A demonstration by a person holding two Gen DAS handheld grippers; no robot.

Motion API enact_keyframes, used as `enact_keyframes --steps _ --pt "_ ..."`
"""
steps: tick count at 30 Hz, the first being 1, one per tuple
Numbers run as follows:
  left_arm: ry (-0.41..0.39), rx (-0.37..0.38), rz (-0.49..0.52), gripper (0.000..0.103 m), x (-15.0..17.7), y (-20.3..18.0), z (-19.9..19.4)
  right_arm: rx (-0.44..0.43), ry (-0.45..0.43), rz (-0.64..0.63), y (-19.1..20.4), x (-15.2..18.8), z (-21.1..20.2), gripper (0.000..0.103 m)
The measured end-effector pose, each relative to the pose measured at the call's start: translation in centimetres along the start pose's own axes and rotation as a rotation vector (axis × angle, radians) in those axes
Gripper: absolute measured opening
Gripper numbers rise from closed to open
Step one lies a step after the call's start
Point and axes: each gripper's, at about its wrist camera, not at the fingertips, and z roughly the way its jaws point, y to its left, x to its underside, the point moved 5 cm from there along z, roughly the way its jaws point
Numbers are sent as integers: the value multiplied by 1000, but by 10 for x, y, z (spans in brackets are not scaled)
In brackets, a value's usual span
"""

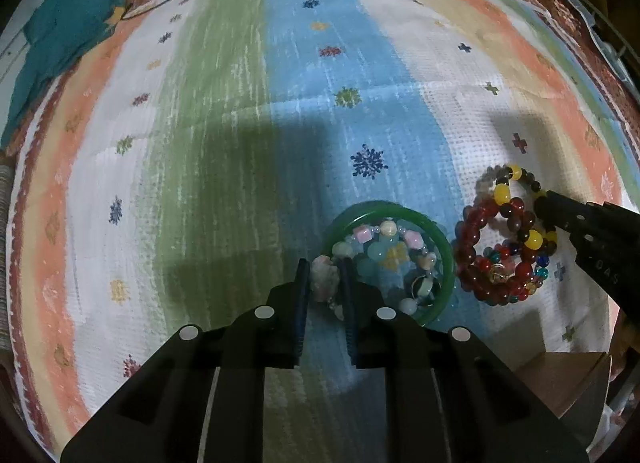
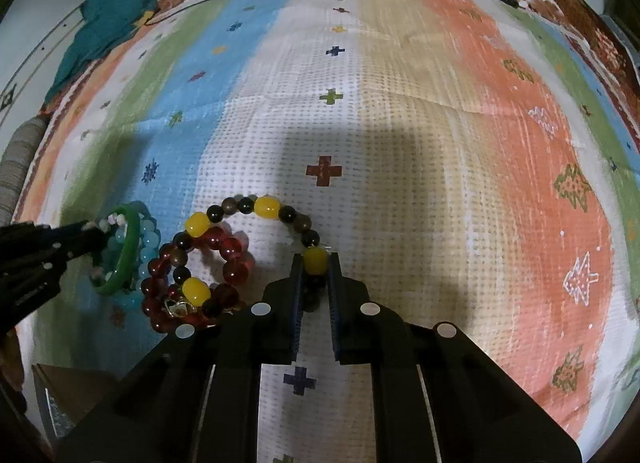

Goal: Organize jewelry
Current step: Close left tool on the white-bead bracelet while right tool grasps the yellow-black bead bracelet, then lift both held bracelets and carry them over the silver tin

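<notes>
Left claw [image 1: 325, 281] is closed narrowly on a pale pink and white chunky bead of the pastel bracelet [image 1: 390, 251], which lies inside the green bangle [image 1: 447, 259] on the striped cloth [image 1: 224, 111] covering the surface. Right claw [image 2: 316, 267] is clamped on a yellow bead of the yellow and dark bead bracelet [image 2: 266, 207], whose loop is spread ahead of the fingers. A red bead bracelet [image 2: 230, 259] is seen touching it, lying between it and the green bangle. A teal garment [image 1: 68, 27] is seen at the far left edge of the cloth. A cardboard corner [image 1: 576, 379] is visible near the right claw.
</notes>
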Motion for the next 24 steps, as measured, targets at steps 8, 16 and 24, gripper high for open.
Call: enact_keyframes --steps 8,16,24 --pt "-33 8 -3 15 -3 -1 -17 10 -11 0 -2 4 -9 12" --pt "-76 2 11 15 -5 -11 -37 -2 -51 21 -4 4 -31 12" --pt "-113 -8 17 15 -6 -21 -51 22 -83 -1 2 7 -48 12"
